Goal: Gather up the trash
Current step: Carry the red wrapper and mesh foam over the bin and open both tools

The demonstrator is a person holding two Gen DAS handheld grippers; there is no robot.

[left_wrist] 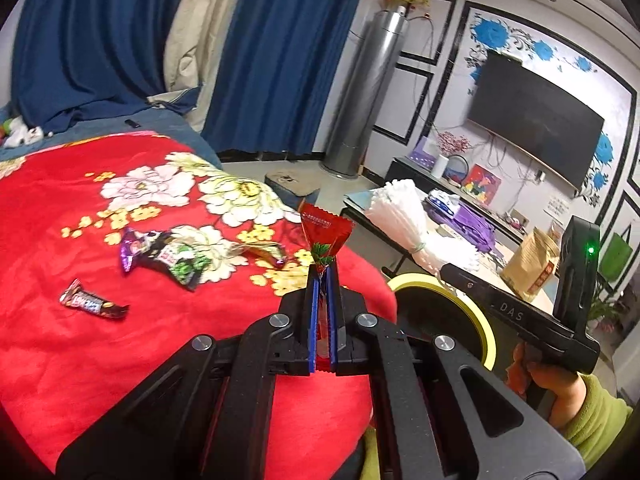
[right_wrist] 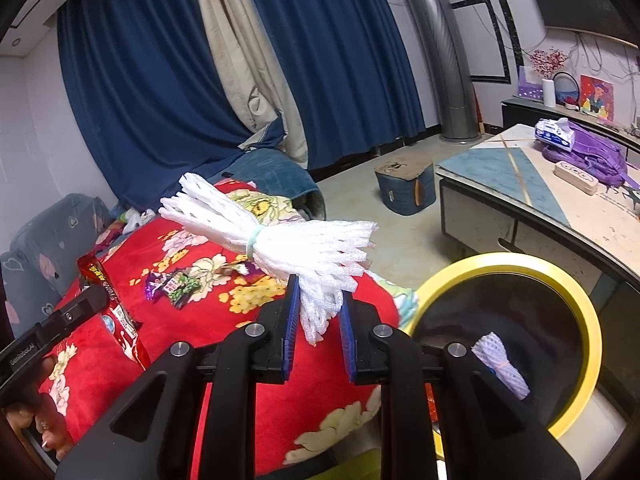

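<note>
My left gripper (left_wrist: 323, 276) is shut on a red snack wrapper (left_wrist: 325, 236), held upright above the red floral blanket (left_wrist: 80, 352). My right gripper (right_wrist: 318, 304) is shut on a white foam net bundle (right_wrist: 272, 236) tied with a green band, held left of the yellow-rimmed bin (right_wrist: 588, 320). The bin (left_wrist: 486, 344) holds another foam net (right_wrist: 502, 364). On the blanket lie a purple and green wrapper (left_wrist: 168, 258), a dark bar wrapper (left_wrist: 92, 305) and a gold wrapper (left_wrist: 264, 251). The red wrapper also shows in the right wrist view (right_wrist: 112, 304).
A low table (right_wrist: 520, 196) stands to the right with a purple bag (right_wrist: 588, 156) and tissue pack. A blue stool (right_wrist: 406, 186) sits on the floor. Blue curtains (right_wrist: 160, 80) hang behind the bed. A brown paper bag (left_wrist: 530, 260) stands near the bin.
</note>
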